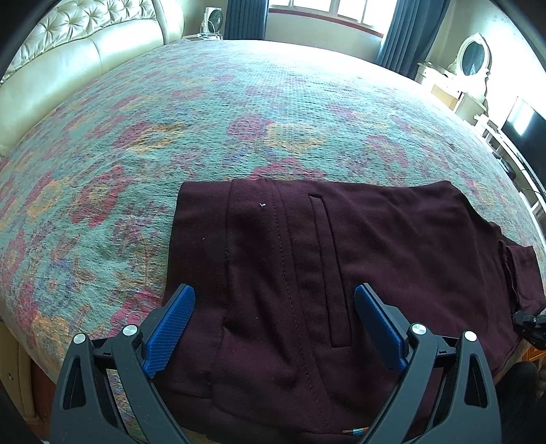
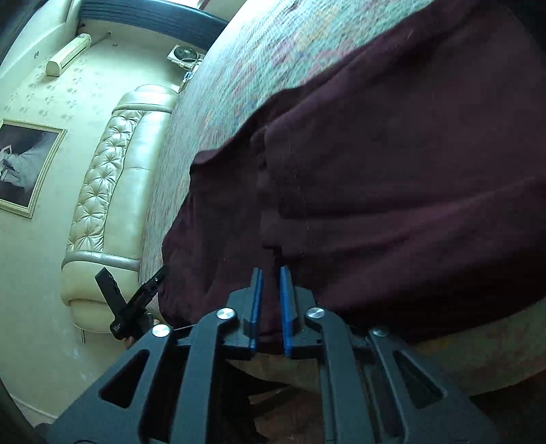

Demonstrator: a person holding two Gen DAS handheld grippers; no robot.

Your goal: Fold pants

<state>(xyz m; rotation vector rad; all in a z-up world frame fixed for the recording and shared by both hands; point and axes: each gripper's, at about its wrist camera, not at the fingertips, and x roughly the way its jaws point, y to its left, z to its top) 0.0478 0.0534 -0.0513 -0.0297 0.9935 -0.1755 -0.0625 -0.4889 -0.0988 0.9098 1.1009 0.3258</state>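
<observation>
Dark maroon pants [image 1: 307, 256] lie folded flat near the front edge of a bed with a floral bedspread [image 1: 204, 112], a welt pocket and seams facing up. My left gripper [image 1: 274, 297] hovers over their near part, open, blue pads [image 1: 177, 317] wide apart with the cloth below them. In the right wrist view the pants [image 2: 392, 170] hang bunched and lifted at one end. My right gripper [image 2: 271, 273] is shut on a fold of that cloth, which sits pinched between its blue pads [image 2: 256, 290].
A cream tufted headboard [image 1: 68, 65] bounds the bed's left side. A fan [image 1: 213, 18] and a curtained window stand behind the bed. A dresser with an oval mirror [image 1: 472, 58] and a dark screen [image 1: 522, 129] are at the right. A framed picture [image 2: 27, 164] hangs on the wall.
</observation>
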